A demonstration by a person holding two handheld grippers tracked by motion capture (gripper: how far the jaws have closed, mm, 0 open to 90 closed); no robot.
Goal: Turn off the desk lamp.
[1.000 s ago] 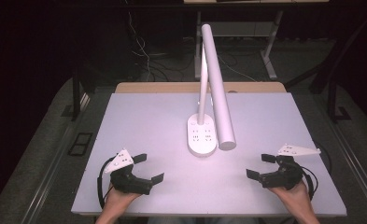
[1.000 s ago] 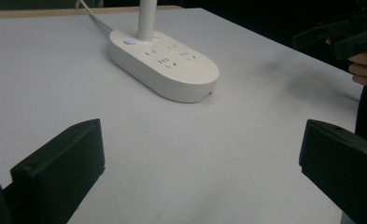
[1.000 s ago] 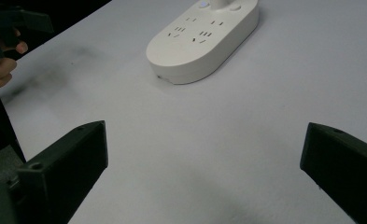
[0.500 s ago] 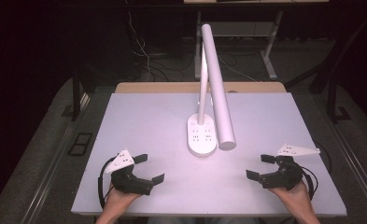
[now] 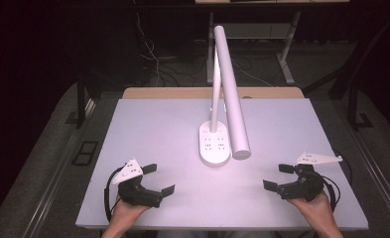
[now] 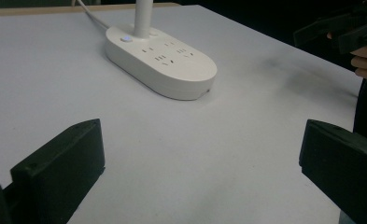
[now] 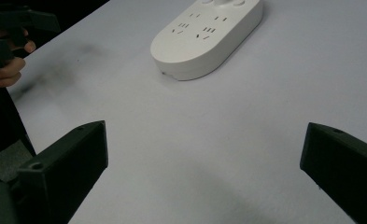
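Observation:
A white desk lamp stands mid-table on an oval base (image 5: 215, 146) with socket outlets; the base also appears in the left gripper view (image 6: 165, 60) and the right gripper view (image 7: 209, 35). Its long tube head (image 5: 232, 99) slants down toward the front, ending just right of the base. My left gripper (image 5: 159, 179) rests near the front left of the table, open and holding nothing. At the front right, my right gripper (image 5: 278, 177) is open too, jaws wide apart. Both point inward toward the lamp base, well short of it.
The white tabletop (image 5: 148, 129) has a wooden strip along its back edge (image 5: 182, 92). A white cord (image 6: 90, 16) runs from the base toward the back. Dark floor, cables and table legs lie beyond. The table's front edge is close under both hands.

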